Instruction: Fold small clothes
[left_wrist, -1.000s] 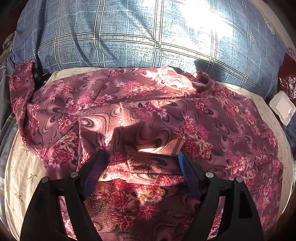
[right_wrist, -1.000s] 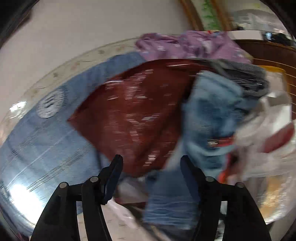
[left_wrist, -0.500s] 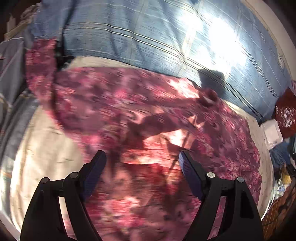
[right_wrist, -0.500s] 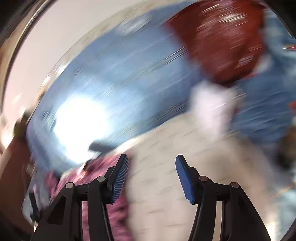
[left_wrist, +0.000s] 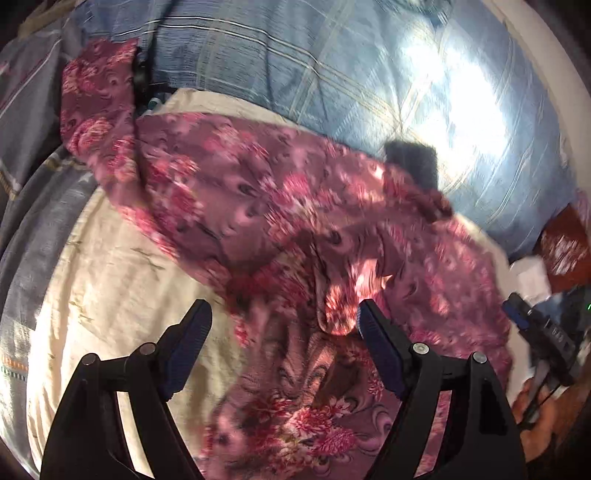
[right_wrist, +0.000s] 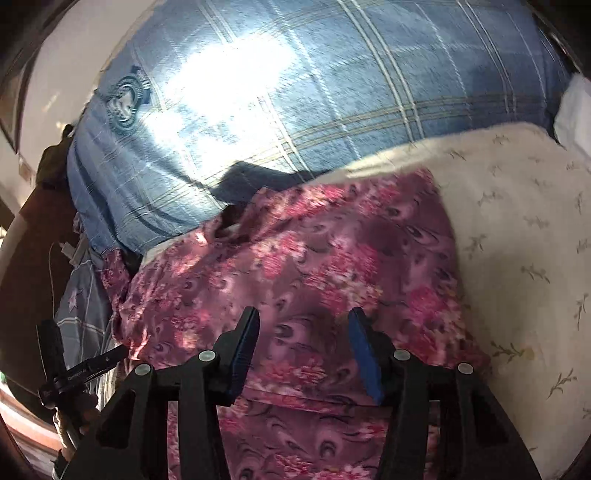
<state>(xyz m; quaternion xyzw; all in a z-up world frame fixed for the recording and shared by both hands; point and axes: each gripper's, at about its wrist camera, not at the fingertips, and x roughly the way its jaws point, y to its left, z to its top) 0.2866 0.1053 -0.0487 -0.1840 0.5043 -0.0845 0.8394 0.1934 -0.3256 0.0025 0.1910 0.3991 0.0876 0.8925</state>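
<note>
Both grippers over a pink floral garment (left_wrist: 295, 229) spread on the cream sheet (left_wrist: 110, 280), nothing grasped.

Left gripper (left_wrist: 284, 325): jaws spread wide, released, cloth lies below and ahead of the gap, left jaw over bare sheet, a raised fold just beside the right jaw. Right gripper (right_wrist: 303, 328): jaws closing, garment under the gap but pads not pressing on it, a hem edge runs just below the tips. Blue plaid pillow (right_wrist: 295, 92) well ahead of both. Likely step: picking up an edge to start the fold. To do it well, drop each gripper onto a hem or corner, pinch one layer only, lift both evenly so the cloth stays flat. No containers in view; loose clutter far right of the left jaws, too blurred to name.
</note>
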